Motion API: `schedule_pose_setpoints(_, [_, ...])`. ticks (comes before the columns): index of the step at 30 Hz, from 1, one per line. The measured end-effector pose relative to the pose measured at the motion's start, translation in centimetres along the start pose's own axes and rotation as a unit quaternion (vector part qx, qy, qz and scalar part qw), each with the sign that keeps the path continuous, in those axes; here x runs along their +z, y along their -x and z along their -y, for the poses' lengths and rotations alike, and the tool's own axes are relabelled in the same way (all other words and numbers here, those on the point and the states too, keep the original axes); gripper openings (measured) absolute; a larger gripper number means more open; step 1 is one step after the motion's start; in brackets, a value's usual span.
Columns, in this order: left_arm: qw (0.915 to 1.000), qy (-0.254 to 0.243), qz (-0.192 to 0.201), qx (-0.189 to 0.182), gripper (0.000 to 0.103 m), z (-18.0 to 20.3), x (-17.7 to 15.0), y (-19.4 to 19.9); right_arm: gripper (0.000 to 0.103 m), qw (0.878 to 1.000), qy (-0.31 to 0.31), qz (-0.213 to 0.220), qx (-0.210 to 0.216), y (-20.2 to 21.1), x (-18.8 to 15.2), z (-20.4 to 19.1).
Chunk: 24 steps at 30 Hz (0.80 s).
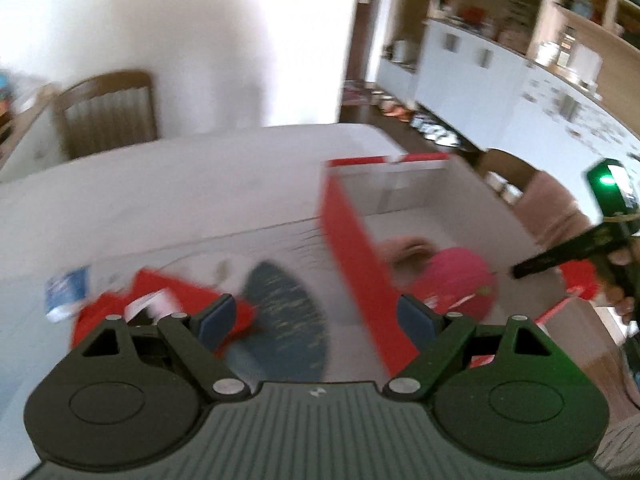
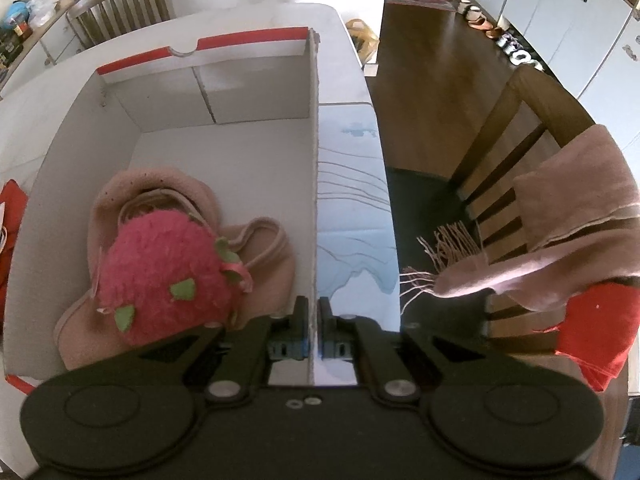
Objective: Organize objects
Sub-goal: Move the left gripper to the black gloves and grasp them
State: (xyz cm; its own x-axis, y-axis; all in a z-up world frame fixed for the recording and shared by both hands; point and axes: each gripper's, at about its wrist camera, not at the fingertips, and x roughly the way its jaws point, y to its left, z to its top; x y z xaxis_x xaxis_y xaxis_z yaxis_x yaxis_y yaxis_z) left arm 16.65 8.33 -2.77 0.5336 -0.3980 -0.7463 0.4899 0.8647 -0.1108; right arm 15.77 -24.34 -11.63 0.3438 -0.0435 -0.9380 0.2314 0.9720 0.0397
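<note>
A red-and-white cardboard box (image 2: pixel 224 92) stands open on the table. Inside lie a pink fuzzy strawberry plush (image 2: pixel 164 272) on a beige cloth bag (image 2: pixel 264 256). My right gripper (image 2: pixel 313 320) is shut on the box's right wall (image 2: pixel 314 184). In the blurred left wrist view my left gripper (image 1: pixel 316 316) is open and empty above the table, just left of the box's red side wall (image 1: pixel 352 256). Below it lie a dark blue patterned item (image 1: pixel 288 304) and a red item (image 1: pixel 168 300). The plush (image 1: pixel 452 276) shows inside the box, with the right gripper (image 1: pixel 560 256) at its far side.
A wooden chair (image 2: pixel 520 152) right of the table carries a beige fringed scarf (image 2: pixel 560 240) and a red cloth (image 2: pixel 600 332). Another chair (image 1: pixel 108 112) stands behind the table (image 1: pixel 200 184). A blue-and-white packet (image 1: pixel 66 292) lies at the left. White cabinets (image 1: pixel 500 68) line the right wall.
</note>
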Motion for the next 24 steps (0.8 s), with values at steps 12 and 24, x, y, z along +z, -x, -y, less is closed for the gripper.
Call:
schedule_pose_setpoints(12, [0.9917, 0.086, -0.008, 0.095, 0.101, -10.2, -5.3, 1.9, 0.003, 1.0, -0.002, -0.005, -0.011, -0.3, 0.0, -0.3])
schedule_pose_setpoints(24, [0.985, 0.135, -0.045, 0.099, 0.103, -15.1, -8.2, -1.7, 0.004, 1.0, -0.003, -0.007, -0.028, -0.5, 0.1, -0.8])
